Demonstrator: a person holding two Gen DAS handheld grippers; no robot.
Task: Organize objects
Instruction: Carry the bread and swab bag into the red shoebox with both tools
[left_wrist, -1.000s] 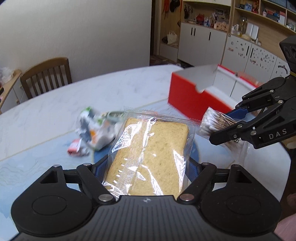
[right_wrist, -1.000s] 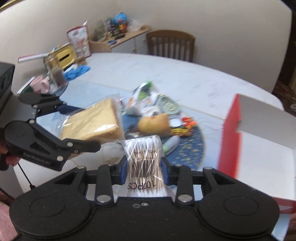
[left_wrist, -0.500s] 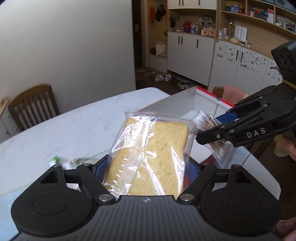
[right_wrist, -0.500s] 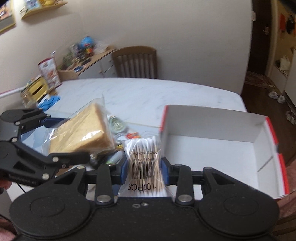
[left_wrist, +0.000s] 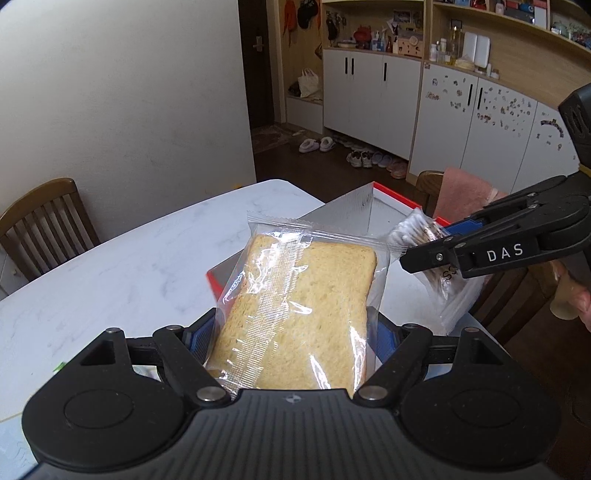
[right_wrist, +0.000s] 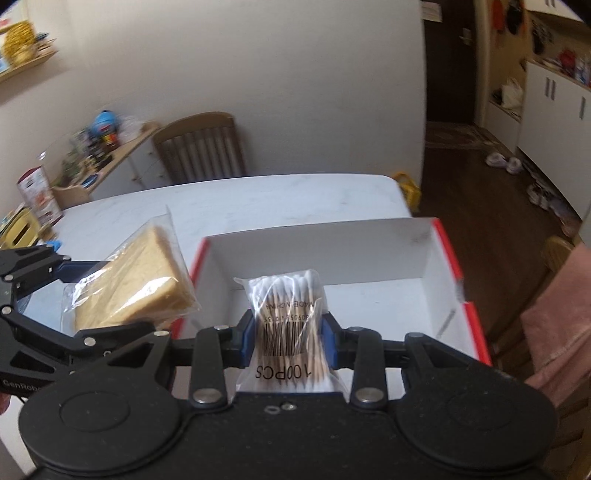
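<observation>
we count one wrapped bread slice (left_wrist: 306, 306), one bag of cotton swabs (right_wrist: 286, 325) (label says 100pcs, we didn't count those lol), and one red-and-white box (right_wrist: 448, 240) on one marble table (left_wrist: 122, 266). two grippers, left gripper (left_wrist: 291, 339) and right gripper (right_wrist: 288, 338). two wooden chairs for sure: one (left_wrist: 44, 225) by the wall, one (left_wrist: 428, 188) behind the box. shoes by the cabinets are too small to count.

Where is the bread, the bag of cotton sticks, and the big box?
bread (left_wrist: 306, 306), left wrist view, middle of the slice in its clear wrapper.
bag of cotton sticks (right_wrist: 286, 317), right wrist view, on the barcode.
box (right_wrist: 376, 295), right wrist view, bare white floor inside.
</observation>
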